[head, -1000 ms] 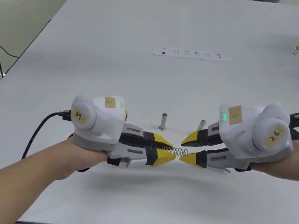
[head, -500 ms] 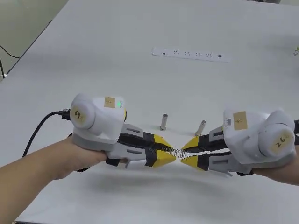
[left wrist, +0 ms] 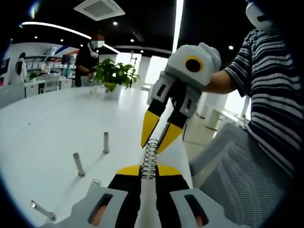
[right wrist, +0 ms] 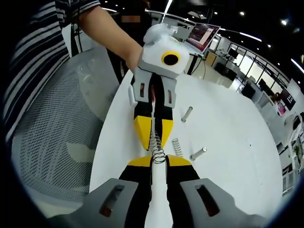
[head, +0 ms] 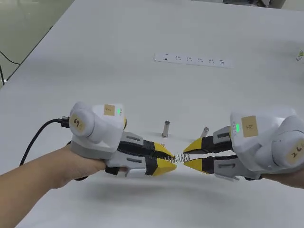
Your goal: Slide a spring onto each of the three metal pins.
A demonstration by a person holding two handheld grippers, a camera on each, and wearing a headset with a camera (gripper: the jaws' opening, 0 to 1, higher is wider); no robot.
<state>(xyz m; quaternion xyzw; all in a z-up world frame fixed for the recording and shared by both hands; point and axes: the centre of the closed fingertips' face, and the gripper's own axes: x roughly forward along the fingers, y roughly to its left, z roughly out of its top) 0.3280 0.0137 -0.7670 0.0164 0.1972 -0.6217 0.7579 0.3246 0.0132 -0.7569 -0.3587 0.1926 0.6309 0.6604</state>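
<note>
**Left gripper** [head: 167, 160] and **right gripper** [head: 186, 156] are held tip to tip above the near part of the white bench [head: 118, 57]. A spring [head: 179, 156] spans the short gap between them, clear of the surface.

- **Left fingers** [right wrist: 142, 130]: closed together on one end of the spring.
- **Right fingers** [left wrist: 148, 126]: slightly apart, with the other end of the spring between their yellow tips. Whether they pinch it cannot be told.
- **Pins and second spring:** just beyond the tips, two metal pins [head: 166, 128] stand on the bench, apart from each other. In the left gripper view a third pin [left wrist: 42, 211] sits nearer the camera, and a loose spring [left wrist: 93, 185] lies on the bench beside the pins.
- **Surroundings:** a white power strip [head: 192, 60] lies well beyond the pins. A black cable [head: 35, 137] trails from the left gripper.
</note>
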